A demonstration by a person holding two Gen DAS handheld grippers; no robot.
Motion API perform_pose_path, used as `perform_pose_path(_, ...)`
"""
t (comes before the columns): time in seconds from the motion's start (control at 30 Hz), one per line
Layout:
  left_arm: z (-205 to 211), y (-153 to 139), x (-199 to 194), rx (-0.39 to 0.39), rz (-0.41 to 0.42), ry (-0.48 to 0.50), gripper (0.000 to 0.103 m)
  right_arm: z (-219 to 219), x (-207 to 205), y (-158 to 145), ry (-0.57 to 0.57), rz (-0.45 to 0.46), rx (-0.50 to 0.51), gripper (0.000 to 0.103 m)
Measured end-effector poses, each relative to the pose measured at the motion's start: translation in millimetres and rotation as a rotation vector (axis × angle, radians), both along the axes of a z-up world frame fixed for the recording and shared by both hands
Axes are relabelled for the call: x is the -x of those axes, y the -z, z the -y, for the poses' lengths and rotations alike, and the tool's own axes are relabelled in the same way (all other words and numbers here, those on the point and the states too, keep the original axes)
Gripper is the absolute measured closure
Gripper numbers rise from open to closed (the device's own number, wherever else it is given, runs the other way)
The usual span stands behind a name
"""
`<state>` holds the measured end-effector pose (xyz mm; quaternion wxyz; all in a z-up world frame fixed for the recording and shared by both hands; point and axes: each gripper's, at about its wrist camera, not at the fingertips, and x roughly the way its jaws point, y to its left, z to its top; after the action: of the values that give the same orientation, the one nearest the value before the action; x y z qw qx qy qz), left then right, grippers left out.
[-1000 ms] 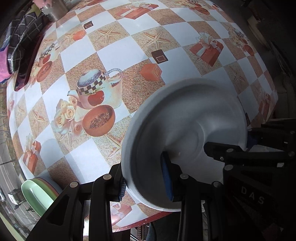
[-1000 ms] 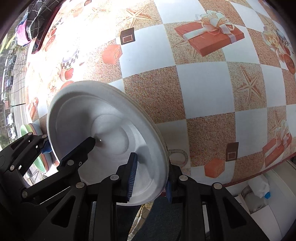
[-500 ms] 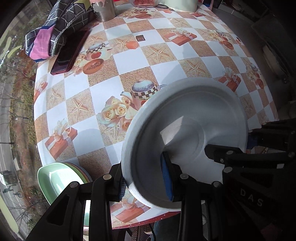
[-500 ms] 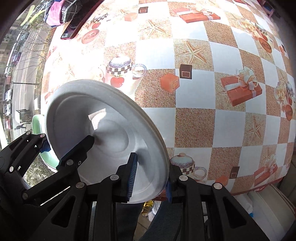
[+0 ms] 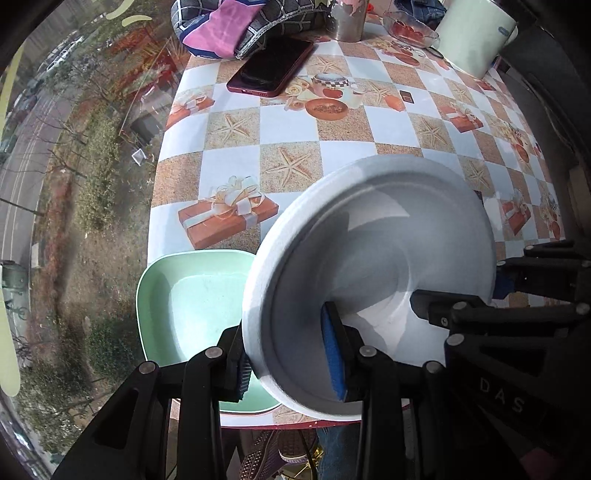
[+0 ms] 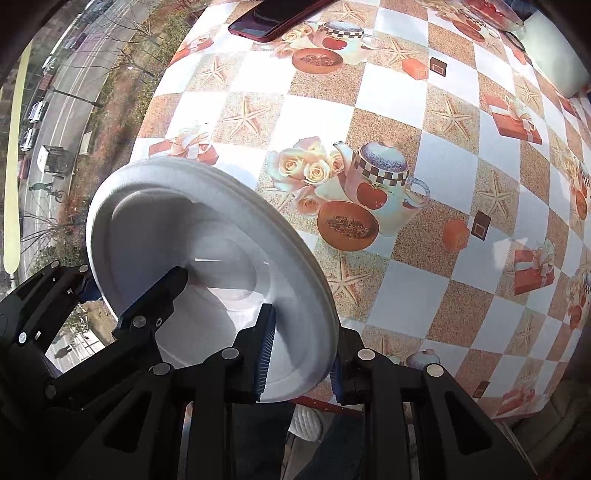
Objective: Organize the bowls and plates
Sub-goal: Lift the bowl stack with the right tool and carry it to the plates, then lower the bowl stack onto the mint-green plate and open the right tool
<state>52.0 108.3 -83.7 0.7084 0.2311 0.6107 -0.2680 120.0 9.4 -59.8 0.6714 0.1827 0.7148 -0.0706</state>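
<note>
A stack of white round plates (image 5: 369,258) hangs above the checked tablecloth, gripped at opposite rims by both grippers. My left gripper (image 5: 288,362) is shut on its near rim, one blue pad inside the top plate and one under the stack. My right gripper (image 6: 301,362) is shut on the other rim of the white plates (image 6: 184,240) in the same way. Each view also shows the opposite gripper: the right gripper (image 5: 458,291) and the left gripper (image 6: 131,280). A green square dish (image 5: 184,302) sits at the table's near left corner, partly hidden under the white plates.
A dark red phone (image 5: 271,66), a folded patterned cloth (image 5: 236,26), a metal cup (image 5: 347,20), a glass bowl of red food (image 5: 410,27) and a large pale container (image 5: 472,33) stand along the far edge. The table's left edge (image 5: 159,177) borders a window over a street.
Both grippers have carried the white plates across the table toward the corner with the green dish, rising a little and rolling. The green dish now lies just beside and below the plates.
</note>
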Motion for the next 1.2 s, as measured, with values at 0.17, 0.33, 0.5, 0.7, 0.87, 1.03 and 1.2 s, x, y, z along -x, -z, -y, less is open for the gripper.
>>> perform_pose_path(0.17,-35.3,-2.3,-13.7,-0.012,0.018,-0.103,0.067,-30.8,-33.1,9.2,-0.092,0.008,-0.013,0.074)
perform_pose_path(0.33,-67.0,2.5,-20.1,-0.031,0.005,-0.191,0.067,-53.9,-43.0,25.6,-0.173,0.005,-0.029,0.074)
perform_pose_path(0.5,-84.8,9.7,-23.2,-0.052,-0.007,-0.244,0.067,-66.0,-53.8,49.2,-0.222,-0.013,-0.050,0.074)
perform_pose_path(0.7,-96.9,16.3,-26.1,-0.062,-0.008,-0.274,0.067,-92.6,-56.2,67.8,-0.258,-0.023,-0.063,0.074)
perform_pose_path(0.87,-99.7,16.5,-27.8,-0.058,0.039,-0.282,0.060,-111.1,-61.4,68.1,-0.284,-0.019,-0.056,0.074)
perform_pose_path(1.03,-101.6,6.8,-30.7,-0.038,0.095,-0.263,0.039,-98.0,-57.1,60.9,-0.265,-0.028,-0.045,0.068)
perform_pose_path(1.2,-96.9,-5.8,-31.8,-0.058,0.156,-0.227,0.031,-74.1,-50.4,51.0,-0.210,-0.002,-0.021,0.017)
